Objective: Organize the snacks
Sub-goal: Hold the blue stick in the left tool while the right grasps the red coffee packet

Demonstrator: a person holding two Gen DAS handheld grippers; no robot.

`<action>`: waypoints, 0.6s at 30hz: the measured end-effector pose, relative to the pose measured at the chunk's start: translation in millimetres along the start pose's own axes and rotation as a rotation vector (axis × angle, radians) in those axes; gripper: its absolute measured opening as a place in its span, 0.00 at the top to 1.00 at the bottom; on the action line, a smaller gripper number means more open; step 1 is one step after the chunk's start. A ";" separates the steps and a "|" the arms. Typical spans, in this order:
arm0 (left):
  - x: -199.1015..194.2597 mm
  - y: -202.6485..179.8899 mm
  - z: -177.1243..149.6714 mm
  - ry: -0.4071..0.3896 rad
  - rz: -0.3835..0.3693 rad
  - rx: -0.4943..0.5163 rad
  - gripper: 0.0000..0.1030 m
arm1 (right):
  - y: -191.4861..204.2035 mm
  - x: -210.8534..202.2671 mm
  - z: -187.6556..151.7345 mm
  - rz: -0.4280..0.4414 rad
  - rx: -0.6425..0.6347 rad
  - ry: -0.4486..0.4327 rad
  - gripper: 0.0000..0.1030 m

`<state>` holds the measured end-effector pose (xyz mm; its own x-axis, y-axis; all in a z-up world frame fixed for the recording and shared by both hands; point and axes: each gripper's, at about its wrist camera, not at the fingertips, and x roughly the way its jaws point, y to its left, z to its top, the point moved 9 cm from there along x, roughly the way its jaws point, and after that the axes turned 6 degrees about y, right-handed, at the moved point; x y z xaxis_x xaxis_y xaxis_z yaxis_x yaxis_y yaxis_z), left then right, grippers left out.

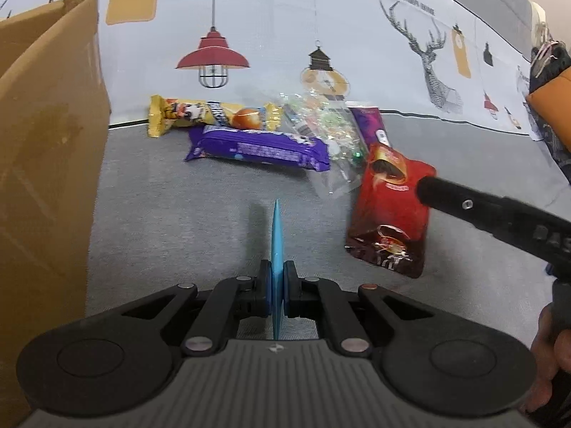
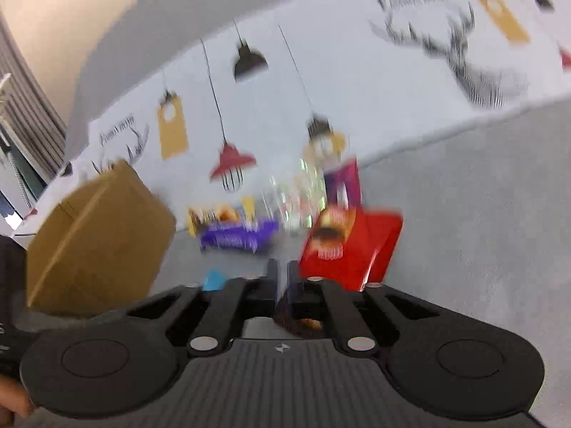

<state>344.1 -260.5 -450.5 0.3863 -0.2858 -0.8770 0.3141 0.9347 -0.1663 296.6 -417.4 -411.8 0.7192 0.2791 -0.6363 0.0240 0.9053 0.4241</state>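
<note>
A: Snacks first. Red pouch [image 1: 390,210] pinched by right gripper [image 2: 282,281], jaws pressed on its dark lower corner, rest of pouch hanging fwd past the fingers. Looks lifted off grey sofa seat [image 1: 178,221], tho can't confirm clearance.

B: Others?

A: Purple pack [image 1: 257,148], yellow bar [image 1: 210,116] just behind it, clear candy bag [image 1: 321,132], purple sachet [image 1: 369,125], all bunched nr the printed backrest [image 1: 285,53]. Cardboard box [image 1: 46,142] well to the left.

B: Left gripper [image 1: 277,249]?

A: Jaws closed on thin blue card [image 1: 277,235], held edge-on. Hovering over seat, apart from the pile.

B: Risks?

A: Corner-only grip = weak. Pouch likely to swing or slip out mid-carry, esp. w/ right view this blurred, suggesting fast motion. Could also clip box rim on the way over. Left gripper sits btwn pouch and box, so possible collision w/ card. Glossy foil, slippery; slower move prob safer.
</note>
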 end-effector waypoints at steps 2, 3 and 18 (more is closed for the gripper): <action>1.8 3.2 0.3 -0.001 0.004 -0.016 0.94 | -10.3 5.2 0.3 -0.079 0.009 0.016 0.19; 2.1 4.1 1.1 -0.003 0.006 -0.022 0.94 | -15.0 10.7 -1.3 -0.088 0.034 0.032 0.20; 2.4 19.5 11.5 -0.002 0.034 -0.034 0.94 | -3.2 33.1 -1.1 -0.137 -0.100 0.029 0.89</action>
<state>361.1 -245.3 -450.7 0.3977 -0.2546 -0.8815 0.2710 0.9505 -0.1522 319.6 -410.7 -434.9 0.6935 0.1583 -0.7028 0.0504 0.9625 0.2666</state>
